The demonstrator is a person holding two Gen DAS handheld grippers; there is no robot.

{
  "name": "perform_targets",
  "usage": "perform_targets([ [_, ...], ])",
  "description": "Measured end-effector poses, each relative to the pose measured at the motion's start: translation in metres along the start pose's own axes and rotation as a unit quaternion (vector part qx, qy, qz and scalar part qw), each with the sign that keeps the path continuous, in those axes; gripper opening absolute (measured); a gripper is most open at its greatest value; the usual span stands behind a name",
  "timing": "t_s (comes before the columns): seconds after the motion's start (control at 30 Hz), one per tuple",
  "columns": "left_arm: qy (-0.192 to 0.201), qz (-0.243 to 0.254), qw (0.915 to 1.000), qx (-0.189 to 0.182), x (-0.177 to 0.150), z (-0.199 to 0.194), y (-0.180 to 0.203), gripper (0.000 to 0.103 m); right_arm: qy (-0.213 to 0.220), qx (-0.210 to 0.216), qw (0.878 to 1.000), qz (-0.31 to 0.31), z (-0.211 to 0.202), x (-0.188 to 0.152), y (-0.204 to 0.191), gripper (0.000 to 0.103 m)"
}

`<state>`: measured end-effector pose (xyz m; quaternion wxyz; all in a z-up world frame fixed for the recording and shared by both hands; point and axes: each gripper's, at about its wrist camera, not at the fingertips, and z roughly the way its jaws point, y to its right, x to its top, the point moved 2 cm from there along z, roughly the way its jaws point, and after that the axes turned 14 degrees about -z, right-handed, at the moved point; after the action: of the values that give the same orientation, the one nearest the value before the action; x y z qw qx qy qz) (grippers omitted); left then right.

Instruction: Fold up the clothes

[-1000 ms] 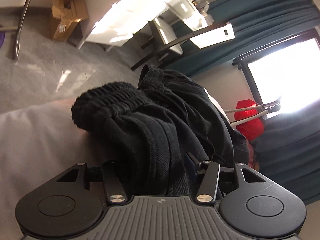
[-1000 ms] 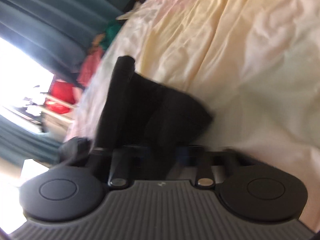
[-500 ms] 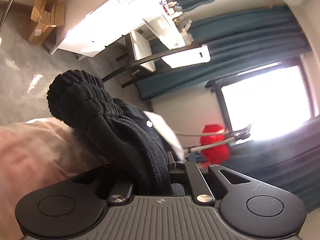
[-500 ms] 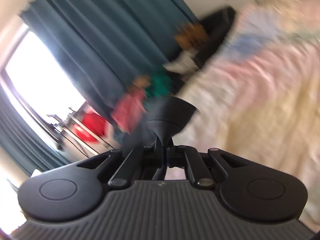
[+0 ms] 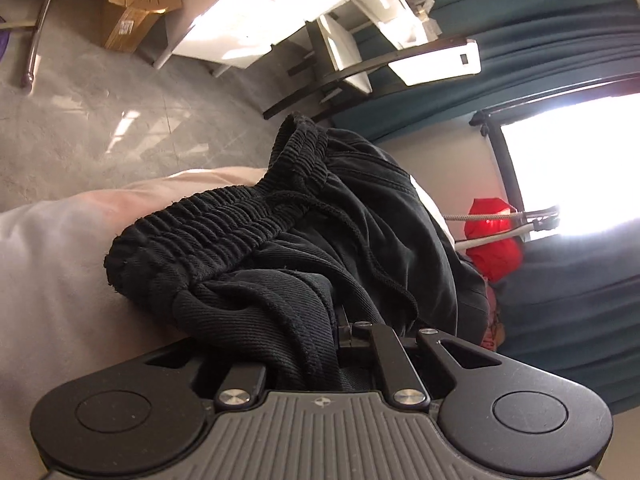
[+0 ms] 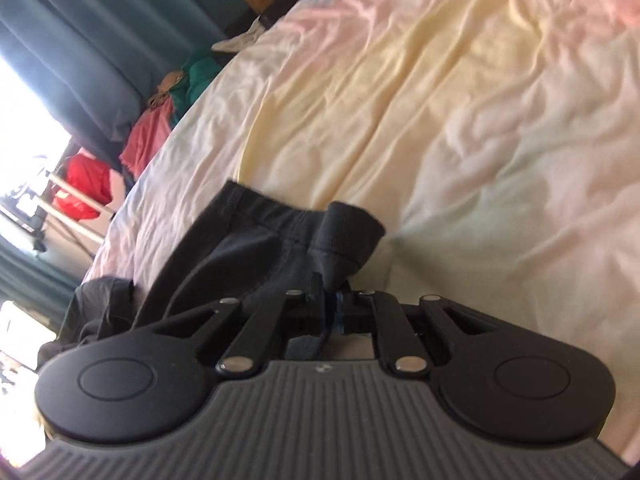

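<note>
While both claws pinch black trousers — bedsheet below, curtains behind.

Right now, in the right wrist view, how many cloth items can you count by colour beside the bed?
Black garment on the bed: 1
Red: 1
Coral pink: 1
Green: 1
Total: 4

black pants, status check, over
Left gripper shut on black pants near the waistband. Right gripper pinching a hem. Bedsheet ahead unobstructed.
</note>
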<state>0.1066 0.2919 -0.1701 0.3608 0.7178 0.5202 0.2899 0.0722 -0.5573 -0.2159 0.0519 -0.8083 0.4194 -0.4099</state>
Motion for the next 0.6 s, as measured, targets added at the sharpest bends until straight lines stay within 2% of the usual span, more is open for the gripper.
perform_targets([
  [0.03, 0.009, -0.003, 1.0000, 0.002, -0.003, 0.000, 0.001, 0.009, 0.005, -0.009, 1.000, -0.003, -0.004, 0.003, -0.003, 0.016],
  [0.1, 0.029, -0.002, 0.9996, 0.004, -0.009, -0.001, 0.003, 0.009, 0.028, -0.034, 0.999, -0.019, -0.013, 0.007, -0.013, 0.030],
  [0.17, 0.039, 0.000, 0.9992, 0.005, -0.013, -0.003, 0.004, 0.009, 0.055, -0.060, 0.996, -0.048, -0.023, 0.012, -0.024, 0.035],
  [0.23, 0.044, -0.001, 0.9990, 0.005, -0.014, -0.005, 0.004, 0.010, 0.089, -0.111, 0.986, -0.086, -0.032, 0.020, -0.040, 0.042],
  [0.27, 0.045, -0.001, 0.9990, 0.003, -0.014, -0.005, 0.003, 0.010, 0.106, -0.119, 0.982, -0.098, -0.034, 0.024, -0.048, 0.045],
  [0.33, 0.050, 0.003, 0.9988, 0.004, -0.014, -0.006, 0.003, 0.010, 0.117, -0.091, 0.983, -0.111, -0.035, 0.028, -0.060, 0.054],
  [0.37, 0.052, 0.007, 0.9986, 0.004, -0.014, -0.006, 0.003, 0.010, 0.093, -0.065, 0.987, -0.113, -0.026, 0.028, -0.068, 0.059],
  [0.47, 0.056, 0.013, 0.9983, 0.004, -0.014, -0.003, 0.004, 0.010, 0.009, 0.012, 0.995, -0.102, 0.007, 0.027, -0.090, 0.059],
  [0.57, 0.057, 0.016, 0.9982, 0.003, -0.014, -0.001, 0.004, 0.010, -0.069, 0.035, 0.995, -0.065, 0.050, 0.020, -0.104, 0.058],
  [0.6, 0.058, 0.017, 0.9982, 0.002, -0.014, 0.000, 0.004, 0.010, -0.083, 0.029, 0.994, -0.058, 0.061, 0.019, -0.108, 0.058],
])
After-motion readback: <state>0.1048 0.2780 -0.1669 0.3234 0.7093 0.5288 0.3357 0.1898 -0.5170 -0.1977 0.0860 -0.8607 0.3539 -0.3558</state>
